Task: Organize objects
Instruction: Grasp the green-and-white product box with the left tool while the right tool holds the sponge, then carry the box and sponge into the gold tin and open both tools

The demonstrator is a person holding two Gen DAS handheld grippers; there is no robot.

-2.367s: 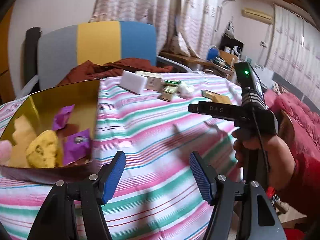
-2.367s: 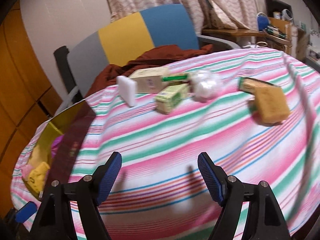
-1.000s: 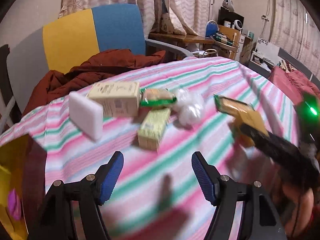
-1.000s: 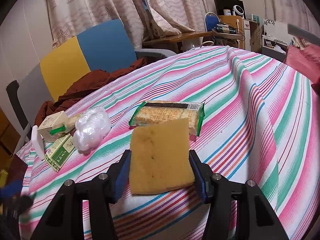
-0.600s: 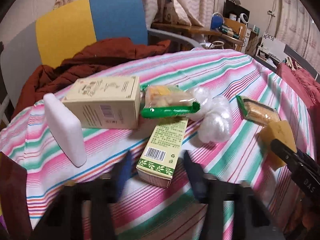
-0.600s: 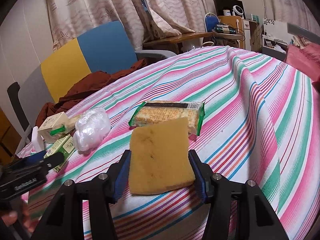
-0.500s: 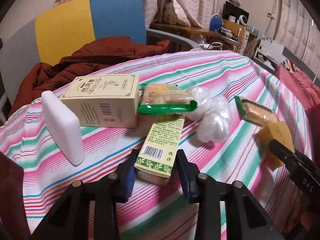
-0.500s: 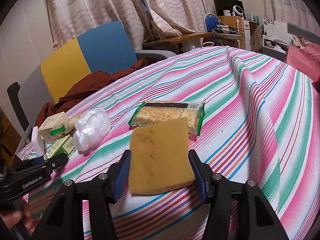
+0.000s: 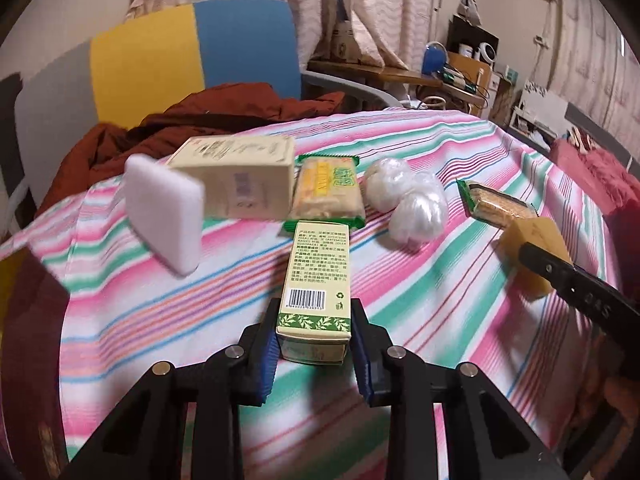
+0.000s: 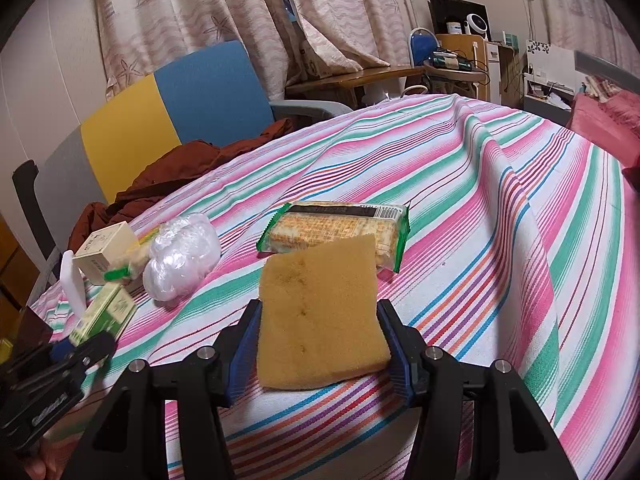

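Left tongs [image 9: 314, 354] closing on green carton's [image 9: 316, 286] near end: may pivot, strike wafer pack [image 9: 326, 196] at 12 o'clock. Right tongs [image 10: 318, 350] pinching sponge [image 10: 320, 316]: soft, may slip.

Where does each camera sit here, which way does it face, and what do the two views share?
Left wrist: on the left gripper, looking down its fingers, closing on the green-and-cream carton; right gripper at right.
Right wrist: on the right gripper, clamping the yellow-brown sponge; left gripper lower left.
Shared: carton, sponge, clear plastic bundle, striped tablecloth.
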